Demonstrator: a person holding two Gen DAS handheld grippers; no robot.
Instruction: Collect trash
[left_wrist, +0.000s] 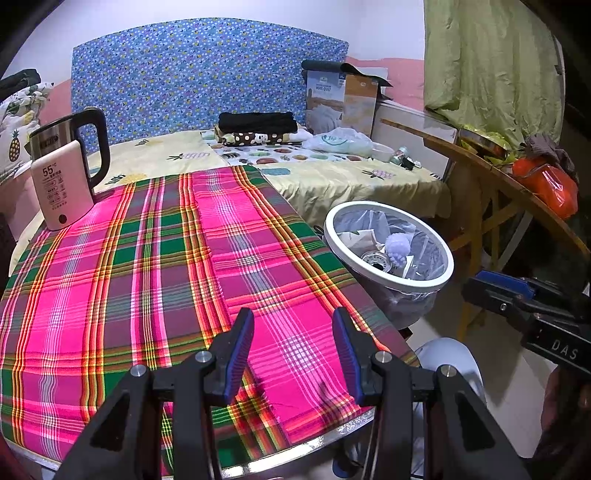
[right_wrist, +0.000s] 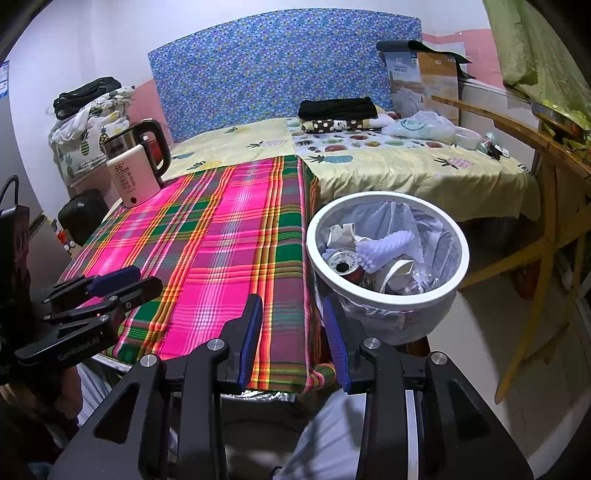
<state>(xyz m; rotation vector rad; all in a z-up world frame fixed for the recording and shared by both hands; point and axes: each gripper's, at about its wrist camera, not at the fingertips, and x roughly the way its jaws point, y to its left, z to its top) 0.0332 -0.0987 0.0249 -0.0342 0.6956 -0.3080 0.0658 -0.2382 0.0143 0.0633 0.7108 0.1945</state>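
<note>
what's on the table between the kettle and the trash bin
Nothing but bare plaid cloth. In both views the stretch from the kettle to the bin holds no loose items; the trash already sits inside the bin.

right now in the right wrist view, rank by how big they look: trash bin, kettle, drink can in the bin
1. trash bin, though it sits nearest the camera
2. kettle
3. drink can, partly buried
</note>
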